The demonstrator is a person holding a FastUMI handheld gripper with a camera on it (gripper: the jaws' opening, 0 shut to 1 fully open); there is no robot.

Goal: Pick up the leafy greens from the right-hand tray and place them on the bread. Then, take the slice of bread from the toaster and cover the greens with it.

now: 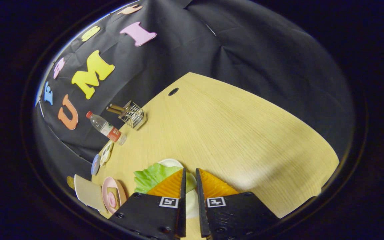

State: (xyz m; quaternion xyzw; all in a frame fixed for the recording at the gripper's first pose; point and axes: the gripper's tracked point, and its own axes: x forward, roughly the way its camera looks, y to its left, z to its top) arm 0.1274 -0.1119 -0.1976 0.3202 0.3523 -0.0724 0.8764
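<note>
The leafy greens [152, 176] are a bright green ruffled leaf lying over a white tray [170, 162] on the wooden table [232, 133]. My gripper [190, 173] stands right over this tray, its fingers drawn close with only a narrow gap. A pale green edge of the leaf shows in that gap, so both fingers press on it, and the rest spreads left past the left finger. The toaster [132, 115], a small wire rack with brown handles, stands far beyond by the black wall. A pale flat slab [88, 193], perhaps the bread, lies to the left.
A water bottle [107, 129] with a red label lies by the wall near the toaster. A pink plate [112, 195] holding a small item, a white dish [106, 153] and a blue disc [95, 164] line the table's left side. A dark hole [173, 91] marks the far tabletop.
</note>
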